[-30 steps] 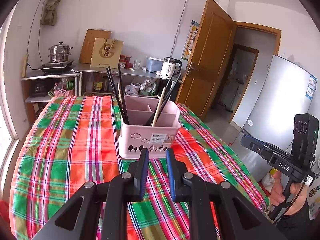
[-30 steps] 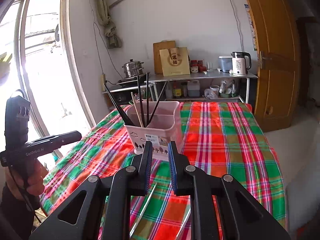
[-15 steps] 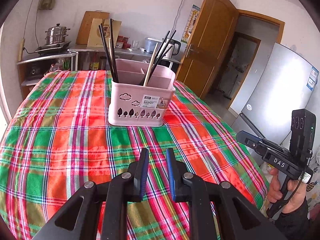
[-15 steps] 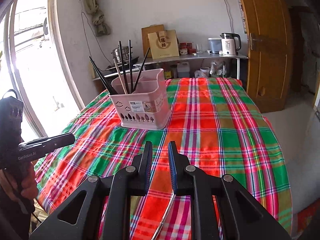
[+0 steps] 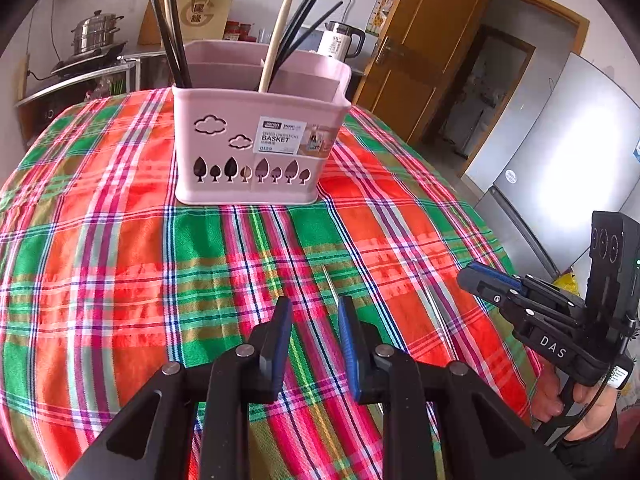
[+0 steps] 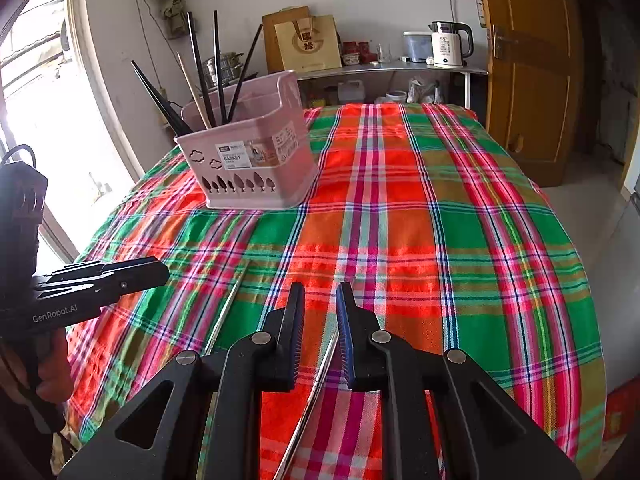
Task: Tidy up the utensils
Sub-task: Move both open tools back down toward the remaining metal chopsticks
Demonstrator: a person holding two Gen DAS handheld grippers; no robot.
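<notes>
Metal chopsticks (image 6: 316, 380) flat; basket (image 5: 256, 152) upright.

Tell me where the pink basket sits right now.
The pink basket stands on the plaid cloth toward the table's far side, ahead of both tools; in the right wrist view it is at upper left, near the window.

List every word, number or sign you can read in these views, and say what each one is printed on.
"BASKET": sticker on the pink utensil basket; its smaller lines are too small to read.
"DAS": body of the right gripper.
"GenRobot.AI": body of the left gripper.
"55": display on the white kettle.
Paper bag: a round logo, characters too blurred to read.
Door poster and fridge stickers: unreadable.
</notes>
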